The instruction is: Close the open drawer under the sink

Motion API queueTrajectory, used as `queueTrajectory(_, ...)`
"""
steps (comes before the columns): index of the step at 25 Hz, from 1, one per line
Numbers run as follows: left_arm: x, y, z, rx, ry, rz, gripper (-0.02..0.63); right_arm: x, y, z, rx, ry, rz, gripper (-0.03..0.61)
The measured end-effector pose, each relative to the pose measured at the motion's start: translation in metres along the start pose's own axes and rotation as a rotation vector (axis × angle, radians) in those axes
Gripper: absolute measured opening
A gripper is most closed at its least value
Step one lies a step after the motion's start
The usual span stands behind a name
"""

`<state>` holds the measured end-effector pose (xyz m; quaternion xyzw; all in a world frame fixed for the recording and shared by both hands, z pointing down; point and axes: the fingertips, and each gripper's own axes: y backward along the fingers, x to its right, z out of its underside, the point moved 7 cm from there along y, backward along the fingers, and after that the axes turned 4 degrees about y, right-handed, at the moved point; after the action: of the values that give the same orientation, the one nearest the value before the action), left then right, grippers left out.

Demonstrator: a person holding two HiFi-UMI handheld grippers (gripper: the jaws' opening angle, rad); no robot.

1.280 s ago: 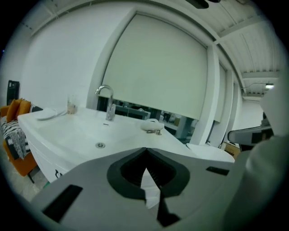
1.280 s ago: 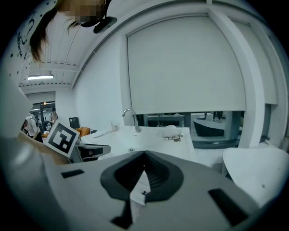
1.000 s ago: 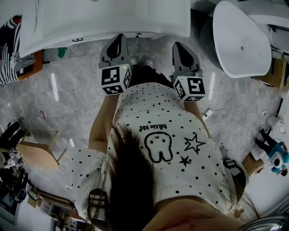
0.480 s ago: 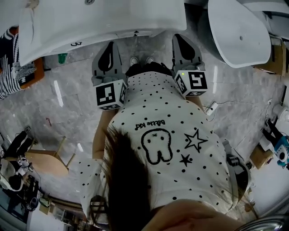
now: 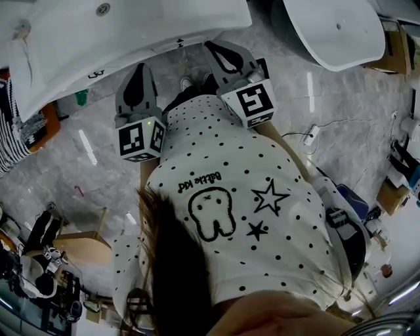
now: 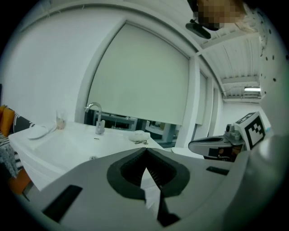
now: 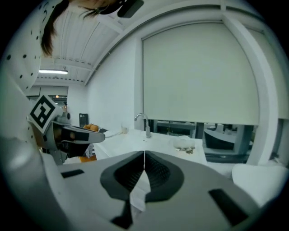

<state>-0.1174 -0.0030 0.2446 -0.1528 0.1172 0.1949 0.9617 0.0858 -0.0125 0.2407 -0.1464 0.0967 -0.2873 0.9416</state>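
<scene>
Left tongs [image 6: 145, 151] closed, right tongs [image 7: 144, 153] closed, sink [image 5: 131, 29] ahead

Bathroom-like room, white sink [image 6: 67, 144] with faucet [image 6: 95, 118], grey marble floor [image 5: 65, 164], window blind [image 6: 140, 76]

Recorded white sink top [image 6: 54, 149] as the main carrier. Found on it a faucet [image 6: 96, 121] upright at the back edge, a clear cup [image 6: 60, 120] left of the faucet, a white dish [image 6: 38, 131] just beside the cup, and a white lump [image 6: 138, 135] at the right end with keys [image 6: 141, 142] touching it. Noted a drain [image 5: 103, 9] in the basin. Logged grey marble floor [image 5: 98, 154] below. Found on it a white plug block [image 5: 312, 135] with its cable, a wooden stool [image 5: 73, 244] and a cardboard box [image 5: 392, 195] at the right edge, all well apart.
</scene>
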Motion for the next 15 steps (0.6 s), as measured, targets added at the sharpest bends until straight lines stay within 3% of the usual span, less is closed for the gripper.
queueTrajectory(4, -0.003, 0.002, -0.003, 0.020, 0.014, -0.017, 0.005, -0.011, -0.003, -0.008, 0.005, 0.077, -0.044, 0.012)
queueTrajectory(15, 0.007, 0.002, -0.009, 0.054, -0.052, 0.022, 0.005, -0.008, 0.000, -0.010, 0.016, 0.082, -0.019, 0.012)
